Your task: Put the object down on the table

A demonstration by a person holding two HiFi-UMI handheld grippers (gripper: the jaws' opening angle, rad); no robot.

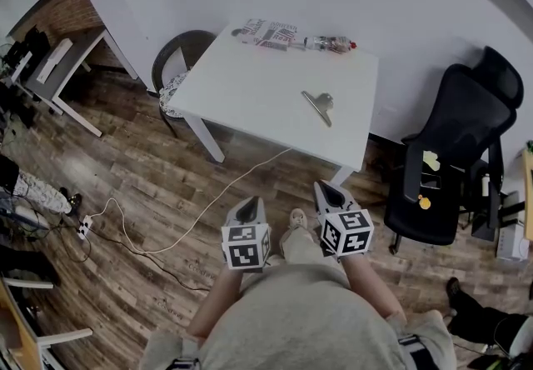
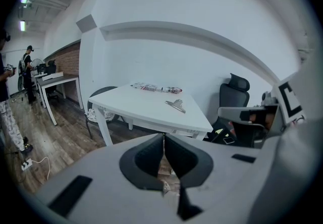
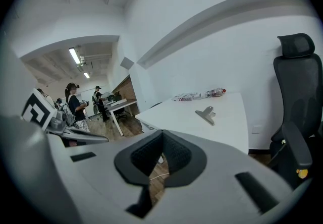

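Observation:
A silver metal clip lies on the white table, toward its right side. It also shows in the left gripper view as the clip and in the right gripper view as the clip. My left gripper and right gripper hang side by side over the wooden floor, well short of the table's near edge. The left gripper is shut with nothing between its pads. The right gripper is shut too and holds nothing.
A plastic bottle and a printed packet lie along the table's far edge. A black office chair stands to the right and a round dark chair at the table's left. A white cable crosses the floor. People stand far off.

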